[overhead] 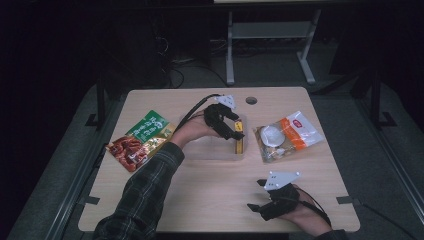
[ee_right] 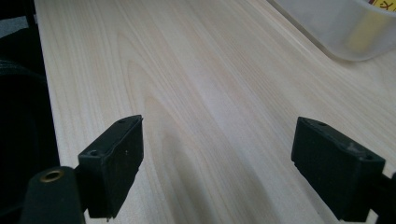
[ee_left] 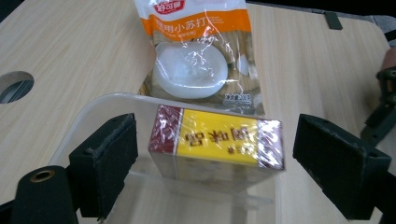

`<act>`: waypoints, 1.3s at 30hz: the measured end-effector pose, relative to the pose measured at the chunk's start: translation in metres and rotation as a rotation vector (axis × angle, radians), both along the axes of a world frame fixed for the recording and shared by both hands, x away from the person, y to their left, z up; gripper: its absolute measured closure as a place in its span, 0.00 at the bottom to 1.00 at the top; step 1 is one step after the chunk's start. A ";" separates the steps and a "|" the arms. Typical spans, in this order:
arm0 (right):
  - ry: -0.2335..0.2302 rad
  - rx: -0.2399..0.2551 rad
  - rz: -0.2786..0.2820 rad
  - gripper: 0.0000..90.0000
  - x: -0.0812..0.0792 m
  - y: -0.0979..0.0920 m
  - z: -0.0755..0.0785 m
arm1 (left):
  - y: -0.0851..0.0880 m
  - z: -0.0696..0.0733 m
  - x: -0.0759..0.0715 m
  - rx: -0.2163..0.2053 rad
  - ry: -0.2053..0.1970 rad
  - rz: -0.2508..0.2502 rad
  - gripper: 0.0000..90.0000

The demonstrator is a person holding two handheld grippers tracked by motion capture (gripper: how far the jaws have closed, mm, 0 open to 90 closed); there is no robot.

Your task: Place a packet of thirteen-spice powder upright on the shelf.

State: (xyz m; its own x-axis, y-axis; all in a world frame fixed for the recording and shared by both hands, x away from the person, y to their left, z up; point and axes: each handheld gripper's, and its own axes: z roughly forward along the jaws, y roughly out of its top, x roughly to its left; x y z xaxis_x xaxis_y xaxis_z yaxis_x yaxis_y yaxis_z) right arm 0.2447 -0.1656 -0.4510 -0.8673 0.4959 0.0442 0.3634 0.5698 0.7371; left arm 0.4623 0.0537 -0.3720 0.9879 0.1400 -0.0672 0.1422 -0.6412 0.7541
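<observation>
1 yellow box [ee_left: 219,142] in 1 clear tray [ee_left: 84,116], beside 2 snack bags [overhead: 287,135].

dim room, bright lit tabletop; glare on plastic wrap, near jaws blurred.

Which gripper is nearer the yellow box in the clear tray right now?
Left. The left gripper sits over the clear tray, open jaws either side of the yellow box without touching. The right gripper rests open near the table's front edge.
</observation>
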 end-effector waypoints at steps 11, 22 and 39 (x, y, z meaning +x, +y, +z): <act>0.005 -0.005 -0.007 0.18 0.000 0.000 -0.001 | 0.036 0.013 -0.020 0.014 -0.021 0.045 0.14; 0.007 -0.011 -0.011 0.18 0.001 0.001 -0.002 | 0.071 0.012 -0.047 0.048 -0.009 0.116 0.14; 0.010 -0.018 -0.011 0.18 0.001 0.001 -0.002 | 0.117 -0.007 -0.104 0.035 -0.023 0.182 0.15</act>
State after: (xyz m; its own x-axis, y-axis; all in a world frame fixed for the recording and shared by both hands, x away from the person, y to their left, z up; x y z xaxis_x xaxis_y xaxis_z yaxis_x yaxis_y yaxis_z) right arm 0.2459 -0.1649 -0.4535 -0.8611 0.5066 0.0436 0.3771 0.5788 0.7230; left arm 0.3586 0.1704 -0.3795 0.9472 0.3186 -0.0368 0.2413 -0.6324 0.7361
